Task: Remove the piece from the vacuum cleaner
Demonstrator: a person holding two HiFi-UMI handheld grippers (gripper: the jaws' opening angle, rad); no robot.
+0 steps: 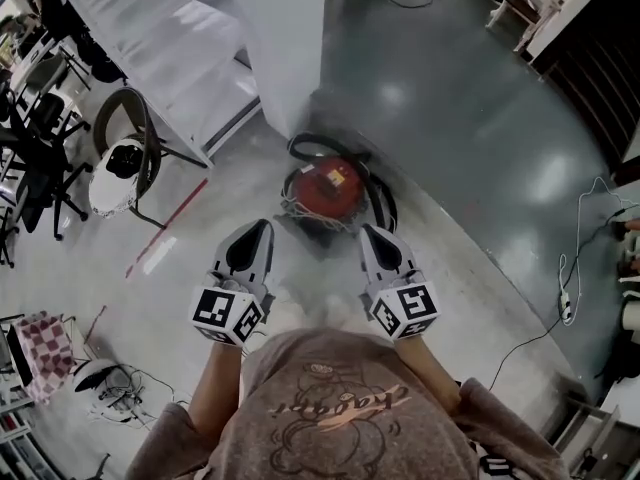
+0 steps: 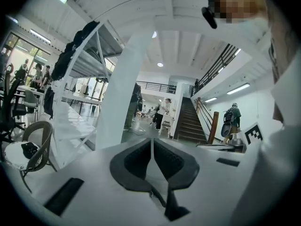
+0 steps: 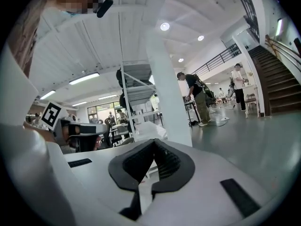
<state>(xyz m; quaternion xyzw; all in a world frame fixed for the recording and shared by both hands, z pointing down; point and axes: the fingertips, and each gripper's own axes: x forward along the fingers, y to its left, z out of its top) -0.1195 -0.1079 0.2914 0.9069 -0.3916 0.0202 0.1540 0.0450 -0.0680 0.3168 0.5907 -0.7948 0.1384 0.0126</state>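
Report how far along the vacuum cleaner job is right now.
Done: nothing that shows. The red vacuum cleaner sits on the floor, untouched. In hand: nothing. The left gripper and right gripper are both shut and empty, and both are on the near side of the cleaner, not touching it. Left: reach the cleaner, grip the piece and take it off.

Vacuum cleaner [image 1: 325, 186] smeared by motion blur; you can't pick out its piece. Hose end lost behind your right gripper [image 1: 372, 233].
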